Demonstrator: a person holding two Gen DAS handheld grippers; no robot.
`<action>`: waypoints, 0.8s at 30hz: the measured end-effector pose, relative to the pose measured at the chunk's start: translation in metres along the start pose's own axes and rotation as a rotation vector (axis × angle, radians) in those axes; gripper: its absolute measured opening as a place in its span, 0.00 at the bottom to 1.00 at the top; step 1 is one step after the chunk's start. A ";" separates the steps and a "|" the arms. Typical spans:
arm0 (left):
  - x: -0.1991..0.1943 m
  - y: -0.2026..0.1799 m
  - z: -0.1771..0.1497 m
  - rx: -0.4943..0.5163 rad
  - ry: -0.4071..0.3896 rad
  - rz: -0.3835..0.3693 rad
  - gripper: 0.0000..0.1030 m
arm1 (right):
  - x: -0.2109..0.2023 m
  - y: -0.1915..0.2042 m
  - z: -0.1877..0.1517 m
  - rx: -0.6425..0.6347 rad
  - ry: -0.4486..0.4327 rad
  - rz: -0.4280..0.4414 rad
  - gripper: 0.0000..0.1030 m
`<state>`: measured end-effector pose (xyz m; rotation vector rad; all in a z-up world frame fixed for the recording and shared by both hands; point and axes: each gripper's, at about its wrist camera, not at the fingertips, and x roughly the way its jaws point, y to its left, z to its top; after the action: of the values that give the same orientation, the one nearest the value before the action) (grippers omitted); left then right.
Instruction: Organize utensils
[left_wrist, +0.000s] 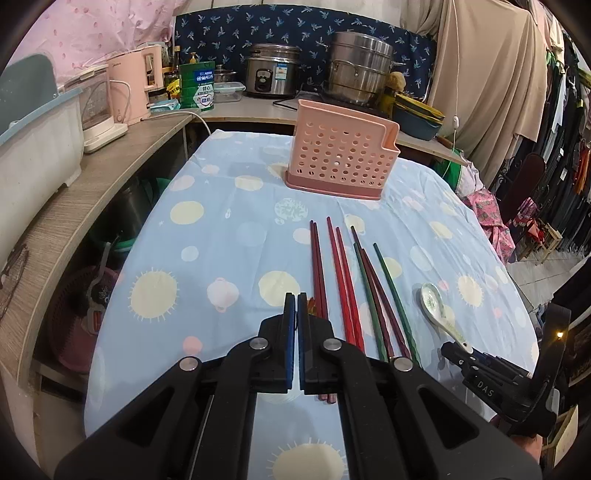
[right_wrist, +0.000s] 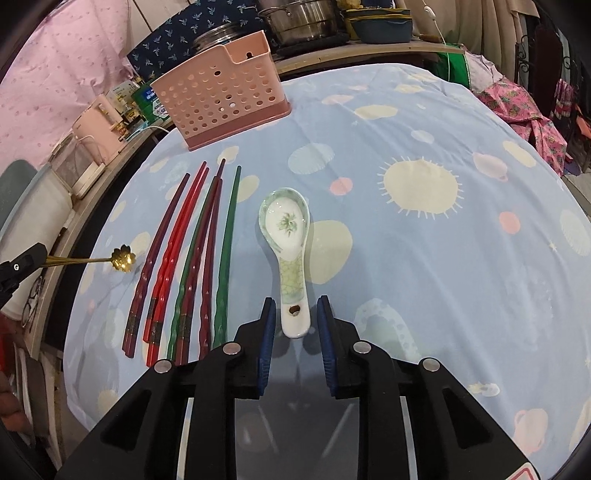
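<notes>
The left gripper (left_wrist: 296, 306) is clamped on a small gold flower-bowled spoon (right_wrist: 123, 258), though its own view barely shows the handle. The right gripper (right_wrist: 297, 314) stands partly open, pads either side of the ceramic spoon (right_wrist: 286, 236) handle, apparently not pressing. Chopsticks (right_wrist: 188, 266) lie beside it; the pink holder (right_wrist: 221, 99) stands beyond on the tablecloth (right_wrist: 406, 258).
</notes>
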<state>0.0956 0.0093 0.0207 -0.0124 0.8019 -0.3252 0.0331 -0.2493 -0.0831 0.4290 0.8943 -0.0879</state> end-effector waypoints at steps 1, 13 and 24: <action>0.000 0.000 -0.001 0.000 0.001 0.000 0.01 | -0.002 -0.001 0.000 0.009 -0.003 0.010 0.22; 0.002 -0.003 -0.001 0.004 0.004 0.005 0.01 | -0.007 -0.024 0.010 0.162 0.005 0.159 0.24; 0.003 -0.004 0.001 0.011 0.010 0.009 0.01 | 0.010 -0.040 0.003 0.273 0.068 0.277 0.09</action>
<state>0.0970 0.0047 0.0193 0.0030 0.8095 -0.3210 0.0315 -0.2857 -0.1025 0.8105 0.8843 0.0600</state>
